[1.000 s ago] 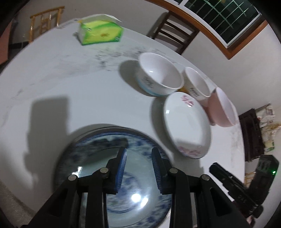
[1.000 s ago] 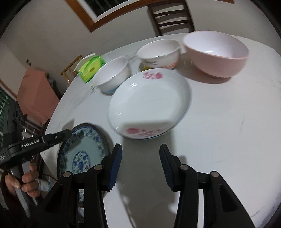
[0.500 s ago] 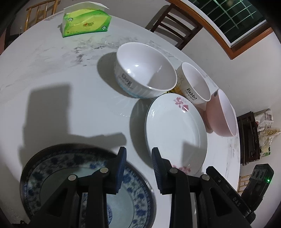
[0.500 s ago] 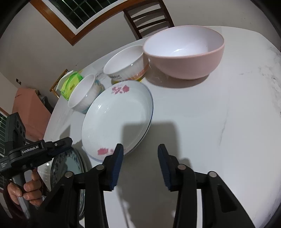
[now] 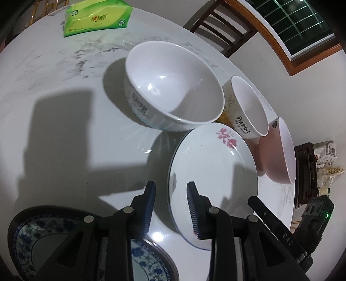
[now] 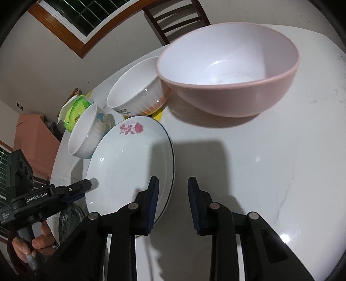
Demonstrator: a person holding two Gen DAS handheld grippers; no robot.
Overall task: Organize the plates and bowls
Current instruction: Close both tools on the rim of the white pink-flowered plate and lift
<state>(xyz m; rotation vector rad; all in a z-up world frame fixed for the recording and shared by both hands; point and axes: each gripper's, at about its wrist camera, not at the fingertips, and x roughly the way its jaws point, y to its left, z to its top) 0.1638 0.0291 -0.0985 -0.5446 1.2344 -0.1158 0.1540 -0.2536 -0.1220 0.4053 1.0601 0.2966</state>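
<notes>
A white plate with pink flowers point(image 5: 216, 177) point(image 6: 129, 164) lies on the white table. My left gripper point(image 5: 170, 207) is open and empty, its jaws straddling the plate's left rim. My right gripper point(image 6: 173, 205) is open and empty, straddling the plate's right rim. A blue patterned plate point(image 5: 28, 237) lies under the left gripper. Behind stand a white "Dog" bowl point(image 5: 173, 93) point(image 6: 86, 134), a white "Rabbit" bowl point(image 5: 248, 108) point(image 6: 136, 95) and a large pink bowl point(image 5: 279, 155) point(image 6: 229, 71).
A green tissue pack point(image 5: 97, 17) point(image 6: 75, 110) lies at the far side of the round white table point(image 5: 54, 108). A wooden chair point(image 5: 220, 26) point(image 6: 175, 17) stands behind the table. The other gripper's body point(image 6: 43, 196) shows at left in the right wrist view.
Both grippers have moved forward toward the flowered plate and now straddle its opposite rims. The blue plate has slid back under the left gripper's view. Jaws stayed open.
</notes>
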